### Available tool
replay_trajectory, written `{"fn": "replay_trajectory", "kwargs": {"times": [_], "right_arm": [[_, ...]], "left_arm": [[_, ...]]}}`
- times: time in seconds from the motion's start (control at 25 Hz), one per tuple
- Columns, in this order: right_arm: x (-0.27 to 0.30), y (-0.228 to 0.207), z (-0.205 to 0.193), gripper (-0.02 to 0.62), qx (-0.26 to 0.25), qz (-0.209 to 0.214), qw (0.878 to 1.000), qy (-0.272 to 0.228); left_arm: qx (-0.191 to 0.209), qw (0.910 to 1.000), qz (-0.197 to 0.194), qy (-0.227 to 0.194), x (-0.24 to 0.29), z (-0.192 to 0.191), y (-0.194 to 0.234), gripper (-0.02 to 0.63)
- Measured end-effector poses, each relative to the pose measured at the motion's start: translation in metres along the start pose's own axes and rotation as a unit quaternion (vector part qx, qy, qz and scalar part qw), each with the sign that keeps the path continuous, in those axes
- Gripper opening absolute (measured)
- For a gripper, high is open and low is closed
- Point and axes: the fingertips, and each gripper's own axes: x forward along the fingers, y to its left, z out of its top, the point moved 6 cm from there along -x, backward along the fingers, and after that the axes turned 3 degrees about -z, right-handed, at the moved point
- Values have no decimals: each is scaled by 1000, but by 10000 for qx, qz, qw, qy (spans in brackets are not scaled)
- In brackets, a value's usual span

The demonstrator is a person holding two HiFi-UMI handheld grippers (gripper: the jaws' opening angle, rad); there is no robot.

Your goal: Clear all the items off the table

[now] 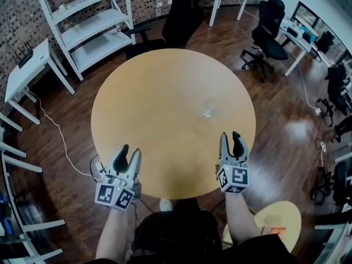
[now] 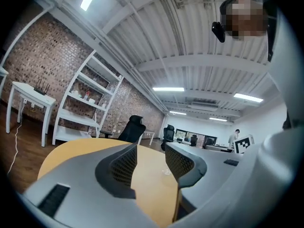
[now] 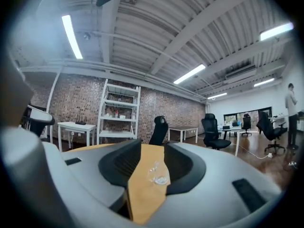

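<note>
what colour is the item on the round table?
Colourless: a clear glass. It shows best in the right gripper view.

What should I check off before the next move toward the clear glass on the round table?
1. Only the clear glass sits on the table: ok.
2. The right tool is open, gripping nothing: ok.
3. The left tool is open, gripping nothing: ok.
4. The glass lines up ahead of the right tool in the right gripper view: ok.
5. Bare tabletop between right tool and glass: ok.
6. Glass upright: cannot tell.
</note>
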Motion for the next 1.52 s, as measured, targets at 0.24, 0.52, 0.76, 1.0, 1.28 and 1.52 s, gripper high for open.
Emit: {"fn": "replay_trajectory", "kwargs": {"times": [0.24,0.52,0.76,1.0,1.28,1.52], "right_arm": [[-80,-21,22,158,28,-497,9971,-573],[-166,-70,32,156,57,-1464,9859,-810],[-249,-120,38,156,-83,-2267,9696,-917],[-362,-166,38,155,-31,-2984,9499,-932],[-464,-200,32,144,261,-3619,9275,-900],[-507,-209,28,143,230,-3848,9171,-1018]], "left_arm": [[2,9972,-739,-141,-3,-2,-41,170],[-134,9866,-1626,-36,17,-9,-99,170],[-293,9695,-2432,16,45,-28,-175,170],[-596,9385,-3395,196,42,-51,-293,170],[-848,9105,-4025,432,14,-67,-388,108],[-671,8957,-4360,561,-13,-80,-437,31]]}}
